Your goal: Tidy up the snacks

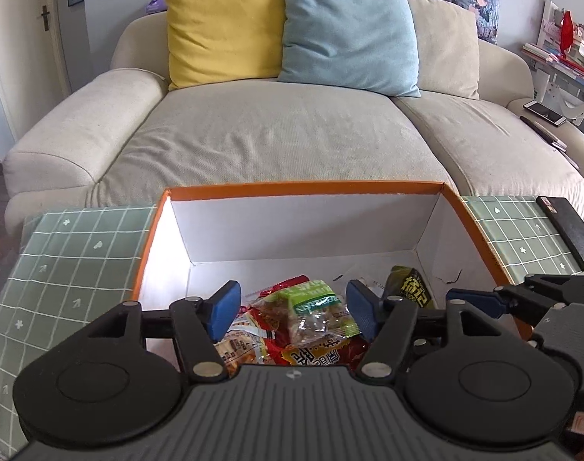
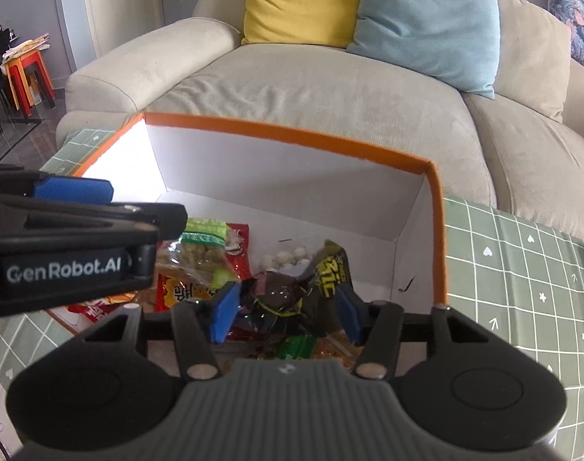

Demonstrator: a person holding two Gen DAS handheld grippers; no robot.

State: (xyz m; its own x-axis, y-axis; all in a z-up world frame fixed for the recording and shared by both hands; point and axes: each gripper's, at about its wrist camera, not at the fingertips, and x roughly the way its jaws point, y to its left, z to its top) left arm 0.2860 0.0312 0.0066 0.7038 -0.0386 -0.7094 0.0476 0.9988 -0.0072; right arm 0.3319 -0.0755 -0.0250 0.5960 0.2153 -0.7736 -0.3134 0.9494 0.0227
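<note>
An open white box with an orange rim (image 1: pixel 303 186) (image 2: pixel 292 140) sits on a green checked tablecloth and holds several snack packets. My left gripper (image 1: pixel 293 309) is open above the box, over a clear packet with a green label (image 1: pixel 315 307) and red packets (image 1: pixel 311 355). My right gripper (image 2: pixel 286 309) is open, its blue pads either side of a dark crumpled packet (image 2: pixel 280 299) with a black-and-yellow packet (image 2: pixel 332 269) beside it. Whether the pads touch it I cannot tell. The left gripper also shows in the right wrist view (image 2: pixel 72 190).
A beige sofa (image 1: pixel 276 130) with yellow (image 1: pixel 222 27) and blue (image 1: pixel 349 34) cushions stands behind the table. A black remote (image 1: pixel 568 226) lies on the cloth to the right. A phone (image 1: pixel 543 112) lies on the sofa arm. Red and orange stools (image 2: pixel 28 77) stand far left.
</note>
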